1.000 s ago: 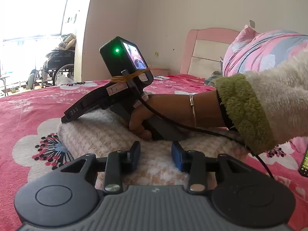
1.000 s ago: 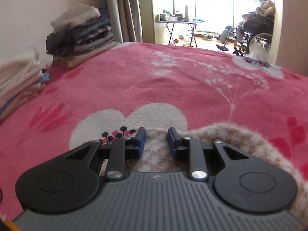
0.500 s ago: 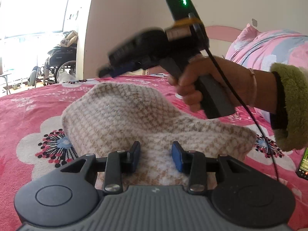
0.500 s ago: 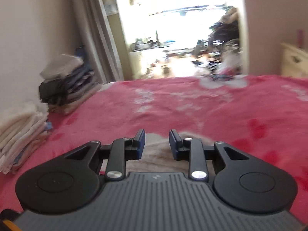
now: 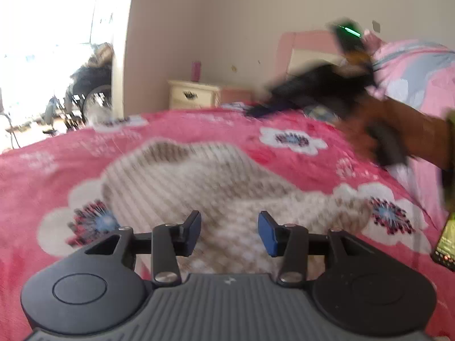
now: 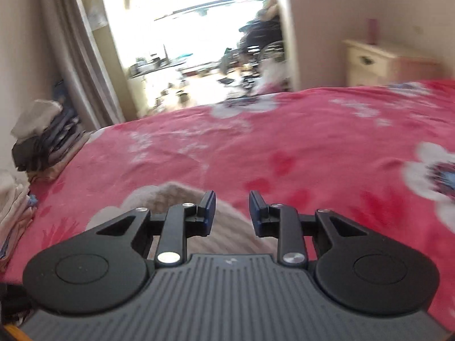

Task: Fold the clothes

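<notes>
A beige houndstooth garment (image 5: 216,176) lies folded on the red floral bedspread (image 5: 184,130). My left gripper (image 5: 229,227) hovers over its near edge. Its jaws are opening, and the blue pads (image 5: 268,237) stand apart without pressing on the cloth. In the left wrist view my right gripper (image 5: 310,91) is a dark blur in a person's hand, raised at the upper right, clear of the garment. In its own view the right gripper (image 6: 231,207) is open with nothing between its fingers. The garment (image 6: 173,196) shows only as a corner below it.
Two stacks of folded clothes sit at the bed's left side, one dark (image 6: 45,142), one pale (image 6: 11,207). A cream nightstand (image 5: 193,93) stands by the wall. A pink quilt (image 5: 412,65) is piled by the headboard. A phone (image 5: 446,241) lies at the right edge.
The right gripper lifted off the garment and swung up and away to the right. The garment has settled flatter on the bed. The left jaws widened and the left gripper rose a little.
</notes>
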